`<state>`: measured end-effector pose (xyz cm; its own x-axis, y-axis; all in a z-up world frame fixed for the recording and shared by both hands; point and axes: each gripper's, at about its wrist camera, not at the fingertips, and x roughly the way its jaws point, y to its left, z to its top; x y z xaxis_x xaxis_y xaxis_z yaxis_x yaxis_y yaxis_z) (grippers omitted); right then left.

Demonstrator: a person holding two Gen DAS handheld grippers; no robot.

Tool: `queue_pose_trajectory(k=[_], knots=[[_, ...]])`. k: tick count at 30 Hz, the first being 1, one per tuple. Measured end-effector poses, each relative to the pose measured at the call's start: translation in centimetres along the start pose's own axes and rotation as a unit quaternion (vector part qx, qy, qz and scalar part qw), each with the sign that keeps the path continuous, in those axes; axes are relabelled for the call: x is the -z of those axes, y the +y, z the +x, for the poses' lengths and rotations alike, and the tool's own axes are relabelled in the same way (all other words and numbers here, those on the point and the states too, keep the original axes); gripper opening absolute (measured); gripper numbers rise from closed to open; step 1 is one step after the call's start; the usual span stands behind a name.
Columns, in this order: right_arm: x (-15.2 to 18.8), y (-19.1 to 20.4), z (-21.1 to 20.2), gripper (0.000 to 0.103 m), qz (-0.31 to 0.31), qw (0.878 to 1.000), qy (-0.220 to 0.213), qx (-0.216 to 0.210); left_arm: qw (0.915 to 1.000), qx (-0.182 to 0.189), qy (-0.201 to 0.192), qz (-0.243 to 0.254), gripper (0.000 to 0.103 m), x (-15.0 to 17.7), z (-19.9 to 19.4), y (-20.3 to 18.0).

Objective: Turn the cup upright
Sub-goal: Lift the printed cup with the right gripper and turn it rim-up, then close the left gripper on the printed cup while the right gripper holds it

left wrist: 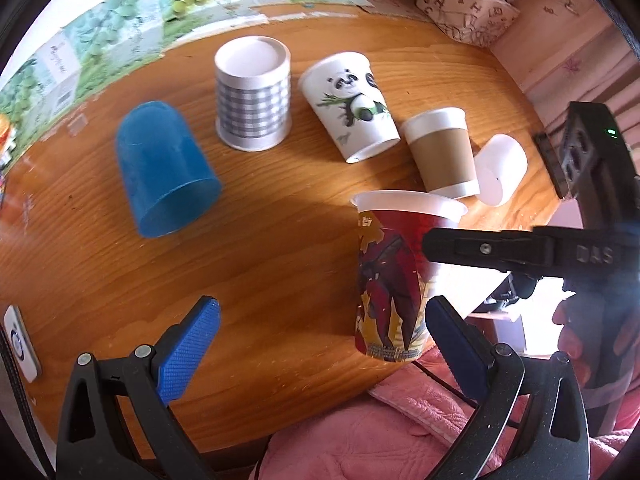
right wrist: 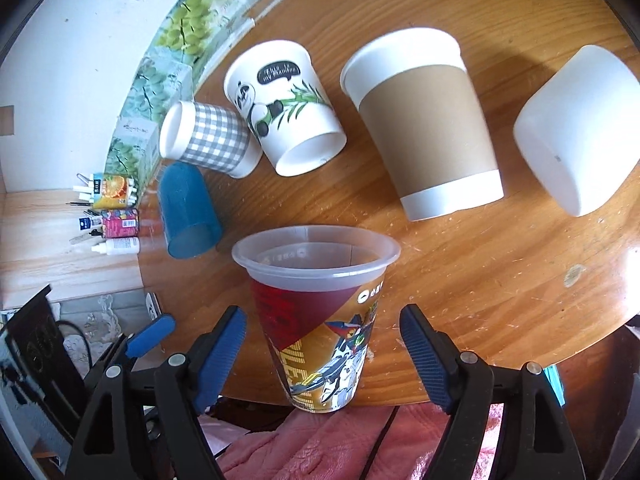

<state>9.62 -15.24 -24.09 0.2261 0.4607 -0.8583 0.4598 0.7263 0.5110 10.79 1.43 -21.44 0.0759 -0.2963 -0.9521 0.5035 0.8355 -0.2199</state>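
Nearest the lens in the right wrist view, the right tongs stand spread at the bottom of the frame, their blue pads either side of the printed cup without touching it; the cup sits upright, mouth up, at the near edge of the table, just above a pink cloth. In the left wrist view the left tongs are also spread and hold nothing, low in the frame, with the printed cup at centre right. Left to right across that view stand the other cups, all mouth down: blue cup, checked cup, panda cup, brown-sleeved cup and white cup. The flip looks finished, so the step in hand is likely the release: the right tongs should back straight out, pads kept wide, because the cup stands so close to the edge that a brush could tip it off.
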Motion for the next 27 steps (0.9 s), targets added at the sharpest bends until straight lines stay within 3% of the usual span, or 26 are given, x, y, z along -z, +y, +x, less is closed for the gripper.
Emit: queue_pose_trajectory(k=[8,19,27], knots=[[0.6,-1.4,-2.5,0.082,-0.004,0.999,-0.045,-0.016,0.9989,0.017,0.030,0.031,0.102,-1.1,2.0,-2.0],[0.8,-2.5,-6.4,0.082,-0.055,0.991,-0.118,0.016,0.9977,0.022,0.054,0.036,0.102,-2.2,4.3,-4.8],[-0.1,-4.5,-8.2,0.082,-0.072,0.990,-0.111,0.038,0.9978,0.022,0.063,0.003,0.102,-3.9,6.0,-6.7]])
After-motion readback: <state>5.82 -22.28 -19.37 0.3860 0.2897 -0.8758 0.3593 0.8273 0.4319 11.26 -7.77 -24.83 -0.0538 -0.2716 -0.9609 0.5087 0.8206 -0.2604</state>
